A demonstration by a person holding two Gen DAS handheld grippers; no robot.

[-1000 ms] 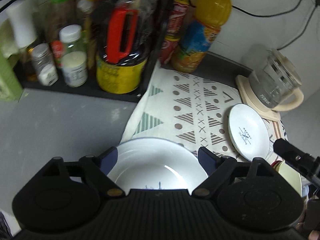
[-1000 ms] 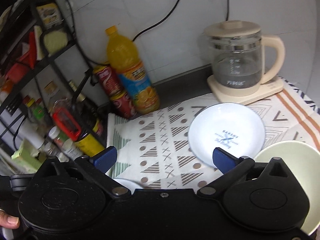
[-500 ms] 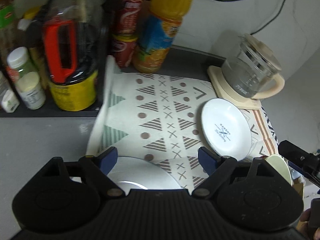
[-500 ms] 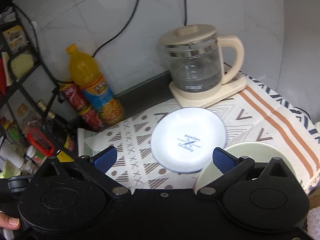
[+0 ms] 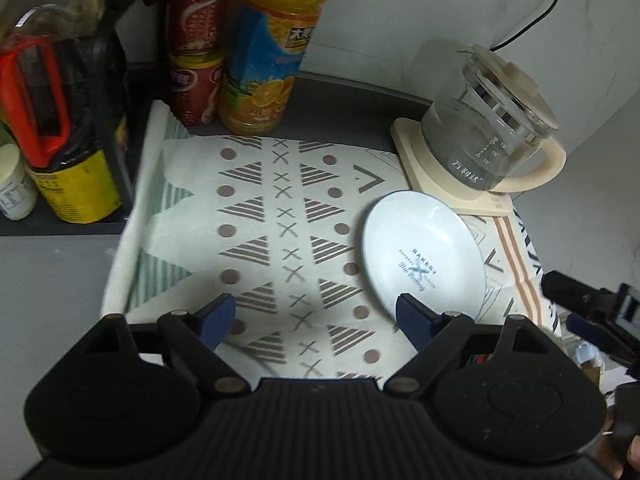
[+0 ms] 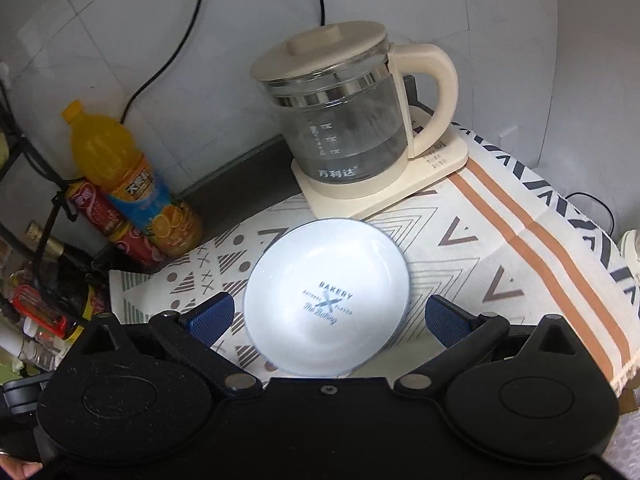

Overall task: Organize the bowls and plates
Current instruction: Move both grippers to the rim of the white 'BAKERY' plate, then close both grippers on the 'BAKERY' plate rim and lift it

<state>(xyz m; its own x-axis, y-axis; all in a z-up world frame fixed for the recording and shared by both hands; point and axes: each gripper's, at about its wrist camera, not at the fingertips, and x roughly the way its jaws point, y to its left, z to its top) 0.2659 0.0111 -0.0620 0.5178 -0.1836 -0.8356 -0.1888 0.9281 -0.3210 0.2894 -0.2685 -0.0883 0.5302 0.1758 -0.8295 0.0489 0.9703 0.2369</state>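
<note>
A white plate (image 6: 326,292) with blue "BAKERY" print lies flat on the patterned cloth (image 6: 500,248), in front of the kettle. My right gripper (image 6: 328,318) hovers over its near half, open, one blue pad on each side of the plate and neither touching it. My left gripper (image 5: 316,316) is open over bare cloth (image 5: 260,240) to the left of the same plate (image 5: 424,256). Its right fingertip (image 5: 412,316) overlaps the plate's near edge in the picture. The right gripper's black frame (image 5: 592,320) shows at the right edge of the left wrist view.
A glass kettle (image 6: 344,120) on a cream base stands behind the plate. An orange juice bottle (image 5: 272,52) and stacked red cans (image 5: 196,52) stand at the back left. A black rack (image 5: 60,120) with jars and bottles borders the cloth's left side. Cables run down the wall.
Both grippers moved right across the cloth. The large white plate under the left gripper and the pale green bowl by the right one left view. The printed plate now sits between the right fingers.
</note>
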